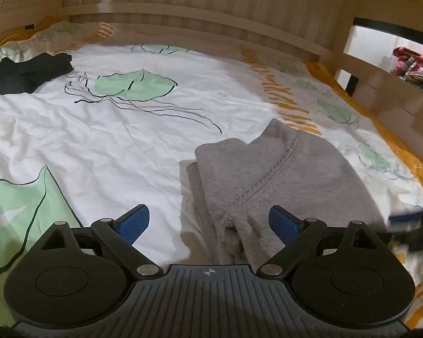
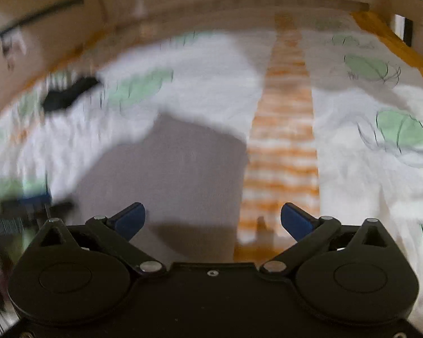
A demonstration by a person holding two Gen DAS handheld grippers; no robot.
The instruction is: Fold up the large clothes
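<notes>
A grey garment, folded into a compact stack, lies on the white bedsheet. My left gripper hovers just above its near edge with both blue pads wide apart and nothing between them. The right wrist view is blurred by motion; there the grey garment shows ahead and to the left. My right gripper stands open over the garment's right edge and an orange striped band of the sheet, holding nothing. The right gripper also shows as a dark blur at the right edge of the left wrist view.
A folded black garment lies at the far left of the bed. A wooden headboard runs along the back. A bed rail and a shelf with colourful items stand at the right. The sheet carries green jellyfish prints.
</notes>
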